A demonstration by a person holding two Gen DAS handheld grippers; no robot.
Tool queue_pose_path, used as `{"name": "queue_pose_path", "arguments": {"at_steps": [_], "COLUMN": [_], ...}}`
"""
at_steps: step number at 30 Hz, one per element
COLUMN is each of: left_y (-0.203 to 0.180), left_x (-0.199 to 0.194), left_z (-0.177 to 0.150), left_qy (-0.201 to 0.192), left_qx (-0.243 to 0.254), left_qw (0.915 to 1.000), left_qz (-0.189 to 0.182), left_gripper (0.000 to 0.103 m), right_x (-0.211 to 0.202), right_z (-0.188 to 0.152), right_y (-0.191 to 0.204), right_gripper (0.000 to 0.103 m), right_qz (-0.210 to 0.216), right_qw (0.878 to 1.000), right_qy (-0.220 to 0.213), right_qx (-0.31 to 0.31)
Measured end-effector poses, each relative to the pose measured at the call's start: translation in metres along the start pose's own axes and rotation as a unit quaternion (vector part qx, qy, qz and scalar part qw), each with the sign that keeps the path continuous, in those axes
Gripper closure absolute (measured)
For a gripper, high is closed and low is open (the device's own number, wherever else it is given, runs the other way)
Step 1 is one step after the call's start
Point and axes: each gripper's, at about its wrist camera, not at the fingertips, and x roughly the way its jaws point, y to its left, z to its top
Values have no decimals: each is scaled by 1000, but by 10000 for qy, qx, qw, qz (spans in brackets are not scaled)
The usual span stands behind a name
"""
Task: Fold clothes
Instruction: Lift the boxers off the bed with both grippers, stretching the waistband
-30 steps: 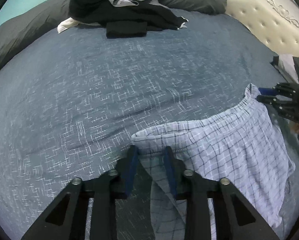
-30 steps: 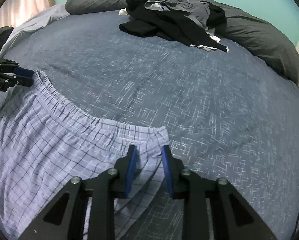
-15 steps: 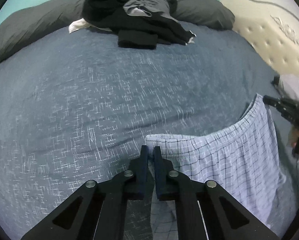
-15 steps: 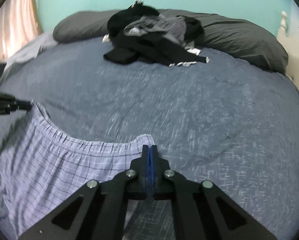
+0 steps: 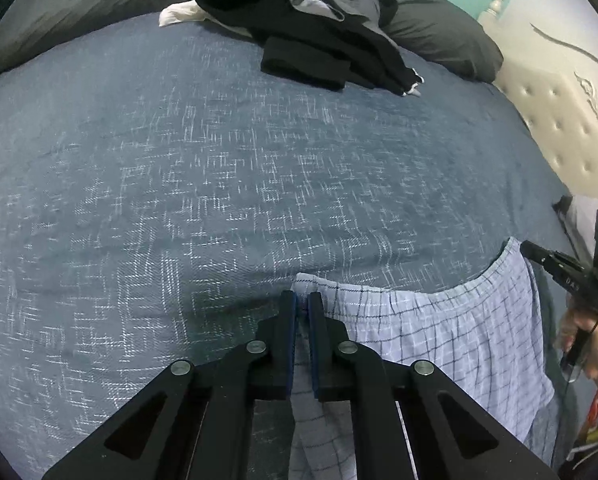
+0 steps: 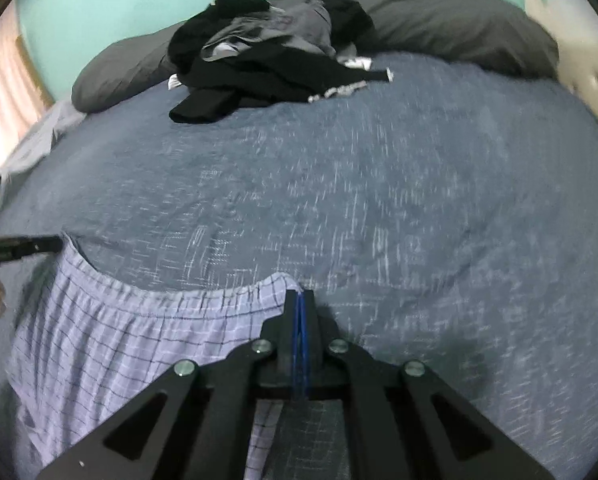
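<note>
Grippers clamped on plaid shorts

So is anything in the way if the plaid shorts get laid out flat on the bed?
Nothing visible is. The plaid shorts are pinched at both waistband corners by the left gripper and right gripper. The blue blanket ahead is bare; the dark clothes pile sits far back by the pillows.

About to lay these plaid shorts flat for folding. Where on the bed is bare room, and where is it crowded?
The blue bedspread is bare from the plaid shorts' waistband up to the dark clothes pile, and out to the left. It is crowded at the far edge, where the pile lies against the grey pillows. The tufted headboard borders the right.
</note>
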Motion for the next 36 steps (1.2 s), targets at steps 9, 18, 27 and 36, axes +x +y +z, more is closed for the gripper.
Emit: {"name": "queue_pose_path", "arguments": {"at_steps": [9, 18, 27, 36], "left_y": [18, 20, 12, -5], "left_x": [-19, -8, -6, -74], "left_z": [-7, -8, -14, -16], "left_qy": [-118, -114, -138, -710], "left_qx": [-379, -568, -401, -274], "left_qw": [9988, 9967, 9978, 9965], "left_qz": [-297, -572, -516, -337], "left_gripper": [77, 74, 96, 97], "right_x": [-19, -6, -8, -67], "right_z": [-2, -1, -6, -3], "right_y": [-31, -13, 7, 22], "right_gripper": [87, 75, 97, 101], "right_qz": [576, 816, 626, 691], "right_qw": [9925, 9934, 9974, 9930], "right_qy": [-146, 48, -265, -946], "right_qx": [1069, 809, 242, 149]}}
